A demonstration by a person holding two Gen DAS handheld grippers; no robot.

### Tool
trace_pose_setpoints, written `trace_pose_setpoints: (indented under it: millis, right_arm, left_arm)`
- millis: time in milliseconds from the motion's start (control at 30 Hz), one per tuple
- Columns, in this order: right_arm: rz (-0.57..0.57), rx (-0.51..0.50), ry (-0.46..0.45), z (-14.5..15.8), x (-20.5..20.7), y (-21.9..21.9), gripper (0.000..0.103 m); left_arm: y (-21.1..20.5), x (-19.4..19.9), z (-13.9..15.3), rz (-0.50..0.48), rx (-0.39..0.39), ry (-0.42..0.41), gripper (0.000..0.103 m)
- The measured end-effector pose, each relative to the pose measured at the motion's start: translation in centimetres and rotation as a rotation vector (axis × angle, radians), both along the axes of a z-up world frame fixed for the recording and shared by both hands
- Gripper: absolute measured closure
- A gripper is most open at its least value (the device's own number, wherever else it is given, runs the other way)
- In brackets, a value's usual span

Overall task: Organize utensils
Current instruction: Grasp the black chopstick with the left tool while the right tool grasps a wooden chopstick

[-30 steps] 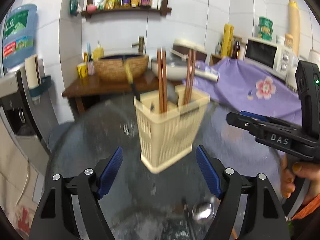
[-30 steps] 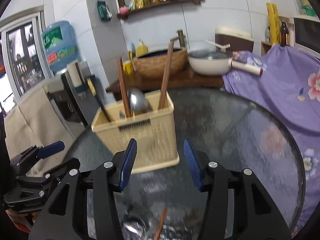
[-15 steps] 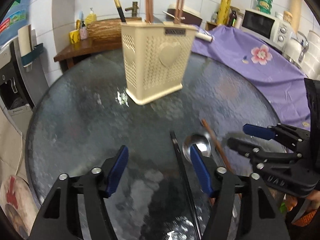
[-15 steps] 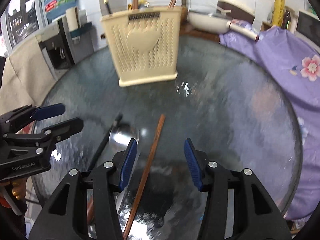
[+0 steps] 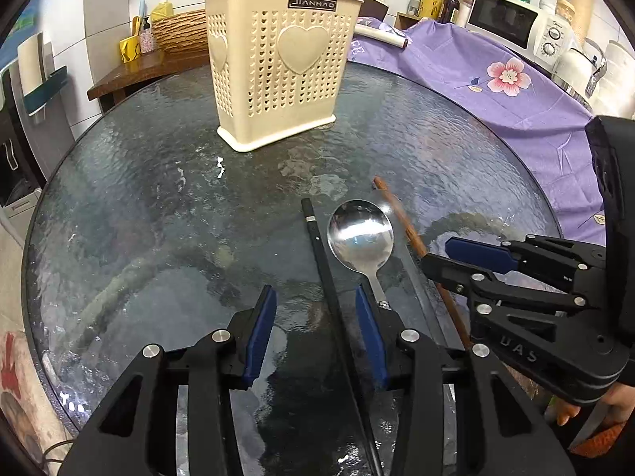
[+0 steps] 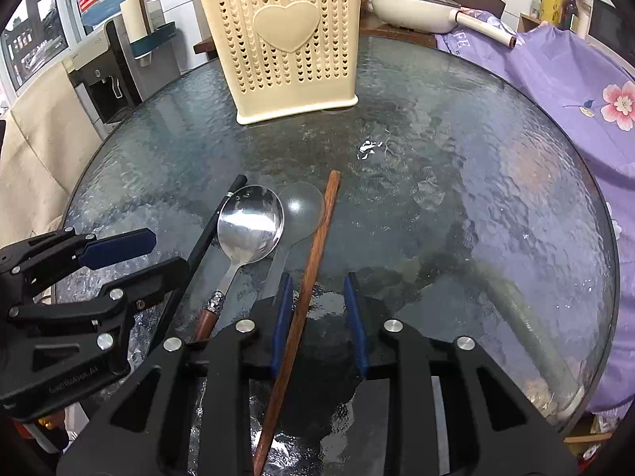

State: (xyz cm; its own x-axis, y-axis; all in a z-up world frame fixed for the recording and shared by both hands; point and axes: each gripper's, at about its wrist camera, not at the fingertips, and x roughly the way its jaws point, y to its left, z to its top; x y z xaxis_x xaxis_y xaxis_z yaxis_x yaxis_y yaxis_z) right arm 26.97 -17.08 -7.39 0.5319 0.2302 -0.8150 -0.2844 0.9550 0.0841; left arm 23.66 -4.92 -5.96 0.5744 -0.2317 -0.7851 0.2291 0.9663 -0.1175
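On the round glass table [image 5: 139,206] lie a black chopstick [image 5: 317,246], a steel spoon [image 5: 361,234] and a brown chopstick [image 5: 397,210], side by side. My left gripper [image 5: 315,333] is low over the table and its jaws are closing. The black chopstick runs between its blue pads with a gap on each side. My right gripper [image 6: 317,317] is closing too. The brown chopstick [image 6: 313,254] lies between its pads, close to the left one, with no squeeze visible. A cream perforated holder [image 6: 289,43] stands upright at the far side with several utensils in it.
The spoon [image 6: 250,226] lies between the two chopsticks, with the grippers close on either side of it. A purple flowered cloth [image 5: 496,91] covers the counter on the right, with a microwave [image 5: 512,20] behind. A pan [image 6: 416,8] and a water dispenser [image 6: 103,63] stand beyond the table.
Both grippers have come down to the table and tipped downward. Their jaws have narrowed. The black chopstick now lies between the left pads and the brown one between the right pads.
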Motion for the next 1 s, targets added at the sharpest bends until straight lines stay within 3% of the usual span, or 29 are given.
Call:
trace_pose_setpoints:
  millis: [567,1000]
  right_arm:
    - [-0.011,-0.055,-0.032,-0.3,0.5,1.1,0.084]
    - [-0.001,-0.064,-0.023,-0.2,2.8,1.6,0.085]
  left_arm:
    - [-1.5,0.7,-0.8,0.005,0.03,0.003,0.08]
    - [-1.6,3.2,-0.8,-0.004,0.051,0.011,0.085]
